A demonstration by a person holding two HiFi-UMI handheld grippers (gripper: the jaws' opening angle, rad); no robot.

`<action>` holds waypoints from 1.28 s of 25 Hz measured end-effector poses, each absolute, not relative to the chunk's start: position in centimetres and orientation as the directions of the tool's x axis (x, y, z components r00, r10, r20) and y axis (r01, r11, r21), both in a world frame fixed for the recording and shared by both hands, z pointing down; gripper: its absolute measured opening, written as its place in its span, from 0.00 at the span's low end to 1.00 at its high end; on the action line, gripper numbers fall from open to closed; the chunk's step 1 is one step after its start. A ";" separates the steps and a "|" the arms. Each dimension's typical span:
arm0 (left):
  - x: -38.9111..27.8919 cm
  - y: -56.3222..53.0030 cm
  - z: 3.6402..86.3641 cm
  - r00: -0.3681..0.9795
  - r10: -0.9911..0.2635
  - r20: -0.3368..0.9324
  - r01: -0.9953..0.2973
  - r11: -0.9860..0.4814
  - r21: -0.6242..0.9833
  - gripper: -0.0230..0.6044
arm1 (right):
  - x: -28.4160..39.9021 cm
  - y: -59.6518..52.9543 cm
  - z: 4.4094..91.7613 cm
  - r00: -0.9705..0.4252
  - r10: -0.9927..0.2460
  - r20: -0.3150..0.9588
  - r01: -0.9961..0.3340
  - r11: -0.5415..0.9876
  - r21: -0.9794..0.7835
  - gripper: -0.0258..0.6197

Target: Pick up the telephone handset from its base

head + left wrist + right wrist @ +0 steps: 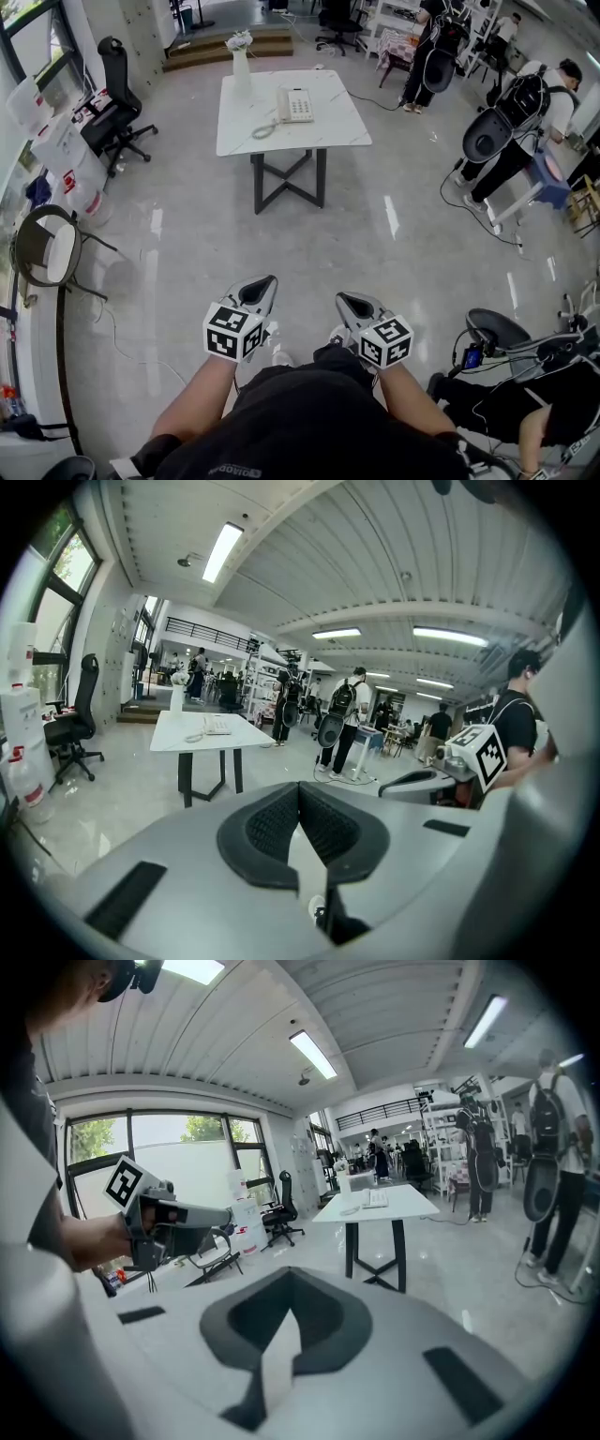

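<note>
With left gripper (pixel 266 283) and right gripper (pixel 347 301) closed empty, the distant white plastic telephone handset (pixel 281 105) seems light, rigid, slick; grip mid-shaft.

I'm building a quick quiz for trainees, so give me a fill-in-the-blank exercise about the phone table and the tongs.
1. The vase on the table is coloured ____.
2. In the head view, the handset lies on the ____ side of the telephone.
3. The left tongs and right tongs are both ____, holding nothing.
Missing words: white; left; shut.
</note>
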State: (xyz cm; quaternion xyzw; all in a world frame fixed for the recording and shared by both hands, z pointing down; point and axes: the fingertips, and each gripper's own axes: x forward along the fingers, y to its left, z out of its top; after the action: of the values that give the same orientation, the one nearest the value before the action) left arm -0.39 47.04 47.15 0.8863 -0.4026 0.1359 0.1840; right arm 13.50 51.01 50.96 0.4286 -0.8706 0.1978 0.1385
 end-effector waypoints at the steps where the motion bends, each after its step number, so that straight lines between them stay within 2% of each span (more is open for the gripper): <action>1: -0.4 47.0 47.2 0.639 -0.664 0.389 -0.764 -0.608 0.217 0.04 | 13.5 51.0 50.9 -0.600 -0.690 0.406 -0.798 0.554 -0.237 0.04; 5: -0.5 46.8 47.0 0.640 -0.664 0.385 -0.764 -0.603 0.230 0.04 | 13.0 51.0 50.2 -0.623 -0.683 0.382 -0.782 0.564 -0.266 0.04; 10: -1.4 46.5 47.2 0.645 -0.668 0.371 -0.764 -0.578 0.288 0.04 | 12.3 50.7 50.2 -0.602 -0.686 0.408 -0.793 0.574 -0.205 0.04; 32: -1.2 43.6 49.3 0.632 -0.654 0.417 -0.773 -0.571 0.276 0.04 | 12.4 46.5 51.5 -0.607 -0.671 0.425 -0.791 0.558 -0.250 0.04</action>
State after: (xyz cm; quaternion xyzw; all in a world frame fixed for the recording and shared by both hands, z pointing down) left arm -1.18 43.60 49.29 0.8759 -0.4072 0.1354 0.2204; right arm 12.40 46.54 51.49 0.4197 -0.8711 0.2118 0.1417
